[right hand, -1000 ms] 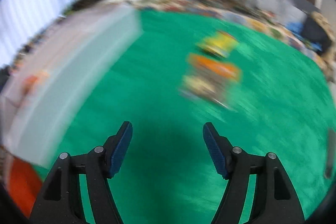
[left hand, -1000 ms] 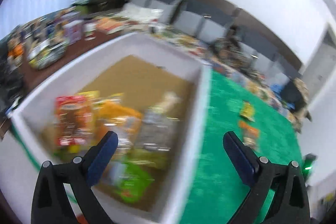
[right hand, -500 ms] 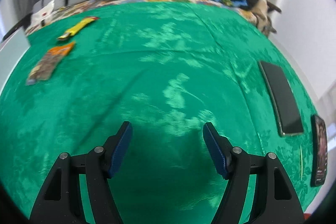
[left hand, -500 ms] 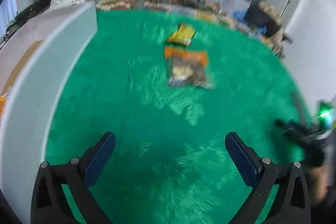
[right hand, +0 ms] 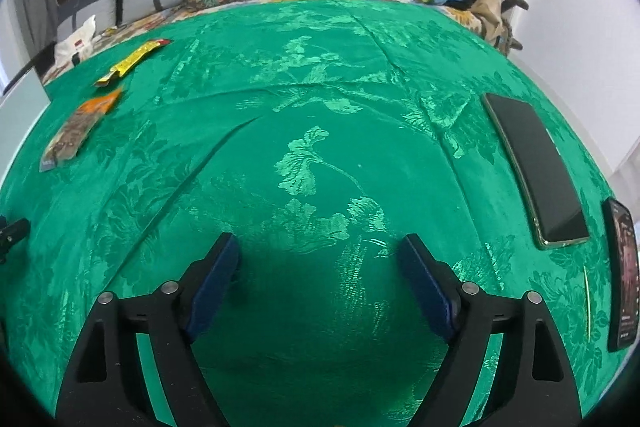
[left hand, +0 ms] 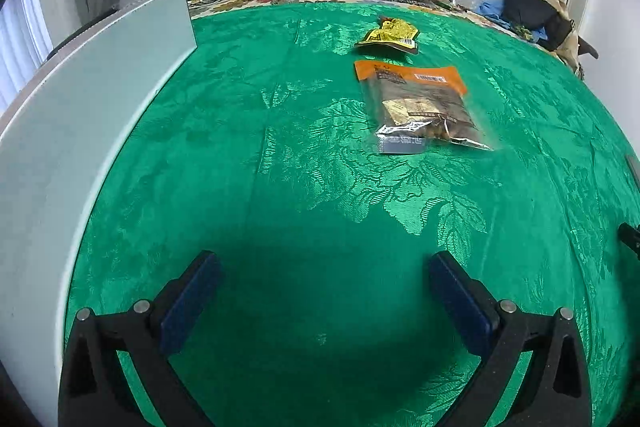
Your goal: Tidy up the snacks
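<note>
Our left claw (left hand: 320, 291) hangs wide and empty; the orange pack (left hand: 420, 103) lies ahead, slightly right, long axis running away from us, yellow pack (left hand: 390, 35) beyond. Our right claw (right hand: 318, 277), just opened wider and empty, sits farther off.

the green cloth (left hand: 304, 163) that fills the middle of both views is a woven fabric with a leaf pattern, and it has a soft satin shine where light falls on it. in the upper right part of the left wrist view the orange-topped snack bag (left hand: 420, 103) is glossy clear plastic with a silver foil edge, and the yellow packet (left hand: 390, 35) above it is crinkled shiny foil, while the white box wall (left hand: 80, 131) at the left edge looks smooth and matt. the fingers (right hand: 212, 283) of the right gripper (right hand: 319, 283) look like matt black plastic with blue, finely ribbed pads and small bright metal pins, and the two phones (right hand: 536, 171) at the right edge of the right wrist view have smooth glossy glass faces.
</note>
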A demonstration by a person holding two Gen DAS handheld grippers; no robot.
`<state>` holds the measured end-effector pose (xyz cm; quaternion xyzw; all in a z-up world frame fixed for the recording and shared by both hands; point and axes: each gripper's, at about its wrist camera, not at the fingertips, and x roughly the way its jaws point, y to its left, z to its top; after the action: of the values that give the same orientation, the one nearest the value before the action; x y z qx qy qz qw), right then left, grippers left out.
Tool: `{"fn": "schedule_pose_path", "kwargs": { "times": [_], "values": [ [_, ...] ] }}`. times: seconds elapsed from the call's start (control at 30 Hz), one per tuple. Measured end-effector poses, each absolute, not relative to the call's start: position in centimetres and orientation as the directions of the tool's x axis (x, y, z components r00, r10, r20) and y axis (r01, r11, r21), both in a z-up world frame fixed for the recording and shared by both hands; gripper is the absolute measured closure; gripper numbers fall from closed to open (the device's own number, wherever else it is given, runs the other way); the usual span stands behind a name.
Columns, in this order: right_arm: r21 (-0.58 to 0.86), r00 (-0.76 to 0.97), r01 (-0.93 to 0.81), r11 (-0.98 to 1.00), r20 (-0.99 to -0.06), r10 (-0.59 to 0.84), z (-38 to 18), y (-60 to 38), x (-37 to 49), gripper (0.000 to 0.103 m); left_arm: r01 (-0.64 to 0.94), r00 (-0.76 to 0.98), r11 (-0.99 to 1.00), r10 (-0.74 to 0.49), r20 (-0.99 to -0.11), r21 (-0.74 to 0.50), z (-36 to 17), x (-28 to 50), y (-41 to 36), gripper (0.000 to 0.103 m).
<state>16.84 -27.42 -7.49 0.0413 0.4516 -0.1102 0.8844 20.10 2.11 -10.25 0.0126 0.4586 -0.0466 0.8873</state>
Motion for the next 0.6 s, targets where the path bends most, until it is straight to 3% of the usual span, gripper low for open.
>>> {"fn": "schedule_pose_path", "kwargs": {
  "times": [0.6],
  "values": [
    [-0.026,0.568,0.232,0.972,-0.808,-0.157,-7.6,-27.53,16.94,0.017,0.094,0.575,0.995,-0.071,-0.815,-0.02,-10.3,20.16,2.14,0.0]
  ]
}}
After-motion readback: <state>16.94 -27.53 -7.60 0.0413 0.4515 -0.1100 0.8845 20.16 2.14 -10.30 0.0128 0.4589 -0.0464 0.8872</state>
